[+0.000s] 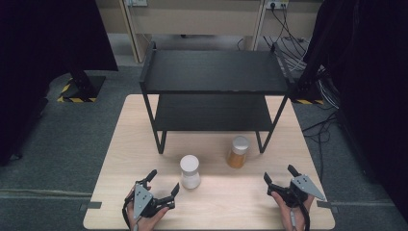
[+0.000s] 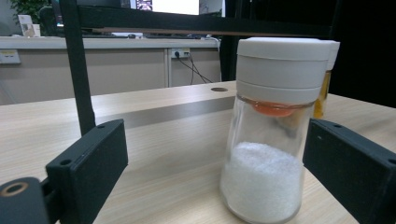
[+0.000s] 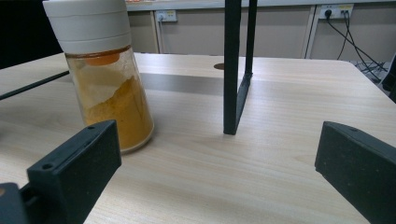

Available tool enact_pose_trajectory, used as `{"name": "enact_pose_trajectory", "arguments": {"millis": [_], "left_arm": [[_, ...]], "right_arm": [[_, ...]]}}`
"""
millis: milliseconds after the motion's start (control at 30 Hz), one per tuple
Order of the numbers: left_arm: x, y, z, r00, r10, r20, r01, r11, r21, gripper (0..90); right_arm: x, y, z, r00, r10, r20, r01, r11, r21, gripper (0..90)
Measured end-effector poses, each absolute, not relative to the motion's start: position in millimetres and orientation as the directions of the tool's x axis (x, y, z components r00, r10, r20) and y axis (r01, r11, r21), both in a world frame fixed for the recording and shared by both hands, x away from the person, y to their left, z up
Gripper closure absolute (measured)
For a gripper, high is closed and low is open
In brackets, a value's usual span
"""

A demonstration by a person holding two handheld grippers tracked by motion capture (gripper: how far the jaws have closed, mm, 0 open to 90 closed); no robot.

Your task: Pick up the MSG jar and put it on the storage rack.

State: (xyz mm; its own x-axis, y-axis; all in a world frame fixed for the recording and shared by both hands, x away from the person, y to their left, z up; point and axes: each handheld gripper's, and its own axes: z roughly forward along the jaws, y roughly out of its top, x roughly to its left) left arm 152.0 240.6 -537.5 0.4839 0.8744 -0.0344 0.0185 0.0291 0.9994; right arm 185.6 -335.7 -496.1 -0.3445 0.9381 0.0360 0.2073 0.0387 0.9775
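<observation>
White-capped salt jar [image 1: 189,171] upright on bench [image 1: 240,202], just beside left hand-held gripper [image 1: 163,182], jaws wide, nothing held. Right hand-held gripper [image 1: 279,175] also gaping, empty; spice jar [image 1: 237,151] near, before rack [image 1: 214,91].

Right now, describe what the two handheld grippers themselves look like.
Both the left gripper and the right gripper are black, each with two blocky rectangular jaws showing small screw holes. Each carries a grey three-cornered plate on top, dotted with small holes. A dark cable trails back from each towards the person's hands. No sleeves are visible.
</observation>
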Motion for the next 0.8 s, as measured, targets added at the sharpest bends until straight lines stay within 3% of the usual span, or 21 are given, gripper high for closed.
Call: {"name": "enact_pose_trajectory", "arguments": {"millis": [800], "left_arm": [[157.4,232.5,-534.4,0.587,0.809,-0.005,0.010,-0.001,1.000,6.2]], "right_arm": [[186.8,-335.8,-495.4,-0.345,0.938,0.039,0.213,0.038,0.976,0.7]]}}
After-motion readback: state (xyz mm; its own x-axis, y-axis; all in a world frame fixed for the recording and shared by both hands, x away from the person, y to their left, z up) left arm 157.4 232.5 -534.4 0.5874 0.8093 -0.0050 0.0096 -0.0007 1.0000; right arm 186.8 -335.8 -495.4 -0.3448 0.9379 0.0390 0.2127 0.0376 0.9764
